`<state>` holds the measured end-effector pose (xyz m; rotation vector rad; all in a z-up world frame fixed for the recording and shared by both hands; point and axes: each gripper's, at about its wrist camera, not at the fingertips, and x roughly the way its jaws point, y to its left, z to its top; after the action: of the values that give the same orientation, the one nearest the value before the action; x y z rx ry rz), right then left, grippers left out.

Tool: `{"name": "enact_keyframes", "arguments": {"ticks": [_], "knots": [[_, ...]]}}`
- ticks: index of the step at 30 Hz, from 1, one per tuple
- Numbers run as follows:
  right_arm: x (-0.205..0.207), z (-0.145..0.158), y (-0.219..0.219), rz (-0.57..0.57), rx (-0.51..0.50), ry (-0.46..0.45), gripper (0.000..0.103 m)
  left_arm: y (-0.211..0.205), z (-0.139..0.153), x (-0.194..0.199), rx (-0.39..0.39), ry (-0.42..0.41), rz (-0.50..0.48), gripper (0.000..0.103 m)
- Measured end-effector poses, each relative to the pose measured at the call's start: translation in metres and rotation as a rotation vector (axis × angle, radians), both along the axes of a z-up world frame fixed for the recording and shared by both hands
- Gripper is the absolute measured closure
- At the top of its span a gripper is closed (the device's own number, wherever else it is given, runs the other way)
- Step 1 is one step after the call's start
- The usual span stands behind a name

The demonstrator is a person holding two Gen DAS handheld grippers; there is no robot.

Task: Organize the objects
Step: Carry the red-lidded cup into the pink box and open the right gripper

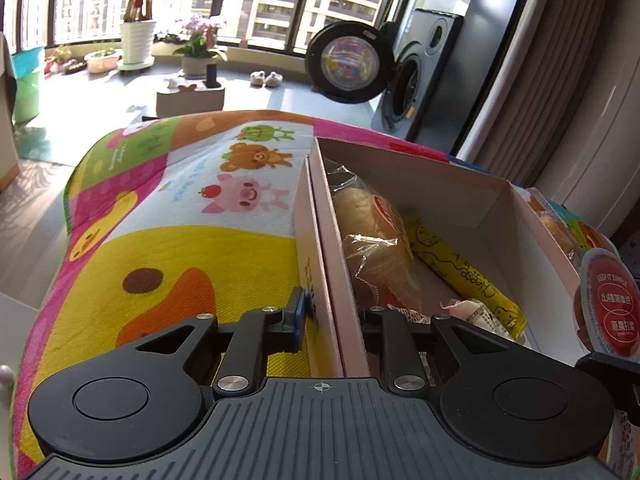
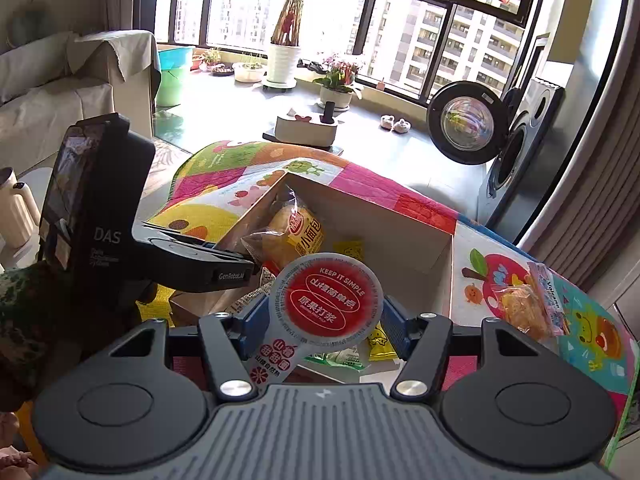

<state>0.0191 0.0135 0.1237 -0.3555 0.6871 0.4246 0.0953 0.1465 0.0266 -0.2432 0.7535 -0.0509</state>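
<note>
left gripper [image 1: 332,320] clamped on box [image 1: 460,184] wall, steadying it | right gripper [image 2: 324,320] pinching cup [image 2: 329,300], poised over box for drop-in | bun pack [image 2: 528,308] waiting on mat [image 1: 168,248] beside box

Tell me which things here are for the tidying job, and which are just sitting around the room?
For the job:
cardboard box, its wall gripped by the left gripper
red-lidded cup, in the right gripper
bread packet and yellow snack packet, inside the box
snack bag, on the mat beside the box

Just sitting around:
washing machine
flower pots
slippers
sofa
</note>
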Motion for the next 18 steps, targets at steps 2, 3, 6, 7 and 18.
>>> {"name": "enact_keyframes", "arguments": {"ticks": [2,3,6,7,18], "knots": [[0.011,-0.004,0.002,-0.002,-0.009,0.002,0.042,0.000,0.000,0.000,-0.002,-0.004,-0.001,0.081],[0.017,-0.006,0.003,-0.005,-0.012,0.001,0.042,0.000,-0.001,-0.001,-0.002,-0.007,-0.001,0.081],[0.040,-0.008,-0.001,-0.036,0.002,0.001,0.042,0.001,-0.001,-0.001,-0.007,-0.010,-0.001,0.081],[0.053,-0.007,-0.005,-0.058,0.025,0.011,0.042,0.001,-0.002,-0.001,-0.008,-0.011,-0.001,0.081],[0.147,-0.020,-0.038,-0.310,0.434,0.242,0.038,0.003,-0.002,-0.002,-0.025,-0.019,-0.007,0.080]]}}
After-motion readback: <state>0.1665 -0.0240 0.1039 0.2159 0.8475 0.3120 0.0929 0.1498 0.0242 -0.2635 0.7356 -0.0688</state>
